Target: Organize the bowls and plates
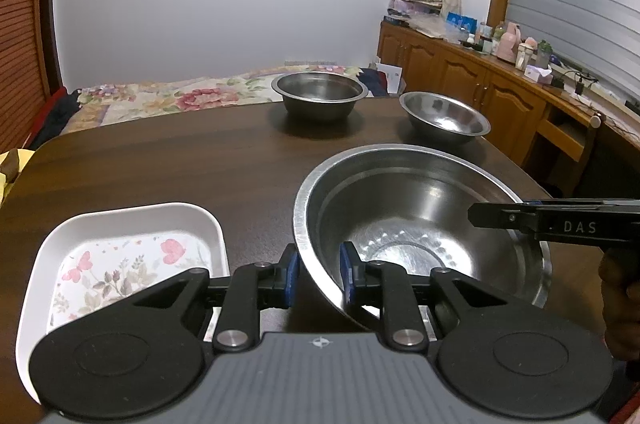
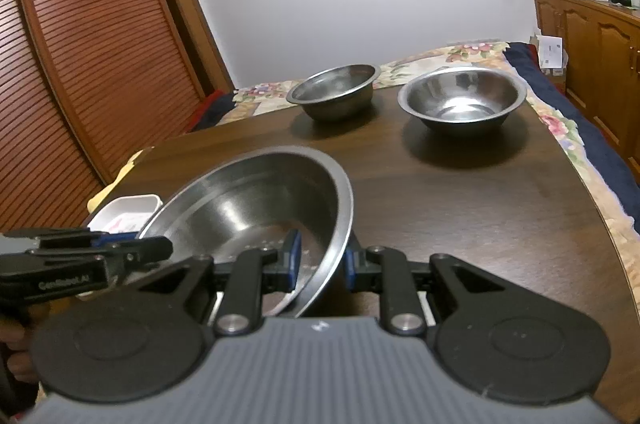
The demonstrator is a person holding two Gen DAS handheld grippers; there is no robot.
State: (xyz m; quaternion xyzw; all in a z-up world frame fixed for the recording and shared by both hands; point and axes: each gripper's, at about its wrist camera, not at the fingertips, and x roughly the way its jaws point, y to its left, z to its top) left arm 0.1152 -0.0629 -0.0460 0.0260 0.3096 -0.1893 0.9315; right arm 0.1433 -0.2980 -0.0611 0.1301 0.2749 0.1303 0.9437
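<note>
Dark wood spreads under us, a table (image 1: 160, 164) with rounded corners whose near left corner curves away just past the white tray (image 1: 120, 224). We hold the big steel bowl (image 1: 420, 216) by its rim from two sides: our left gripper (image 1: 318, 274) has its blue pads narrowed onto the bowl's near left wall, one pad outside and one inside, and our right gripper (image 2: 318, 264) pinches the opposite wall the same way, so both sets of jaws are clamped on thin metal. In the left wrist view the bowl looks tilted, its left rim raised; whether its base touches the table we cannot tell. The tray with its flower print sits on the table just beside the bowl, to its left, close to the table's left edge. Beyond the big bowl lies a wide band of bare wood, open across the middle of the table. Farther back stand two smaller steel bowls, well apart from ours: the left small bowl (image 2: 334, 92) close to the far edge, and the right small bowl (image 2: 462, 100) near the far right corner. Past the far edge lies a flowered bedspread (image 1: 180, 96), with wooden cabinets (image 1: 460, 72) running along the right wall.
</note>
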